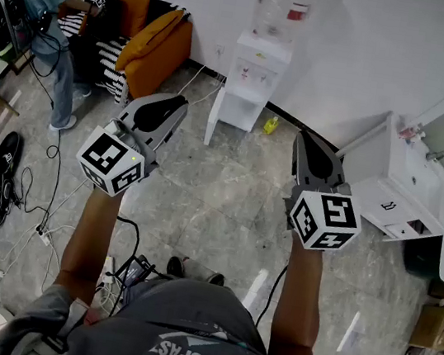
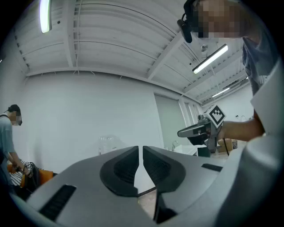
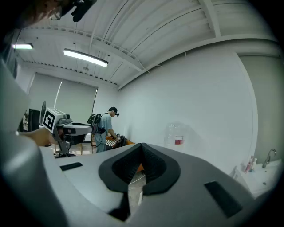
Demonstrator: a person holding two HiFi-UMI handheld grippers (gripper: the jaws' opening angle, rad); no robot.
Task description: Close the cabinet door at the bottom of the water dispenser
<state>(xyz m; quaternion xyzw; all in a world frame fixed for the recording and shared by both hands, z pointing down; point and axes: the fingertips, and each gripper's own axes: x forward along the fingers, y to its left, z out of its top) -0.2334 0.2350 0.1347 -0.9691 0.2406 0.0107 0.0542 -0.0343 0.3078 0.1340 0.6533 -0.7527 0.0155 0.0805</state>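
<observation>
The white water dispenser (image 1: 254, 77) stands against the far wall with a clear bottle (image 1: 286, 7) on top. Its bottom cabinet door (image 1: 213, 117) hangs open to the left. Both grippers are held up in the air well short of it. My left gripper (image 1: 175, 105) is shut with nothing between its jaws (image 2: 141, 148). My right gripper (image 1: 305, 137) is also shut and empty (image 3: 142, 145). The bottle (image 3: 176, 135) shows beyond the right gripper's jaws, and faintly in the left gripper view (image 2: 106, 144).
A person (image 1: 53, 4) stands at the far left by a sofa with orange cushions (image 1: 154, 49). A white sink cabinet (image 1: 388, 182) stands at the right. A small yellow object (image 1: 270, 124) lies beside the dispenser. Cables (image 1: 39, 227) trail over the floor at left.
</observation>
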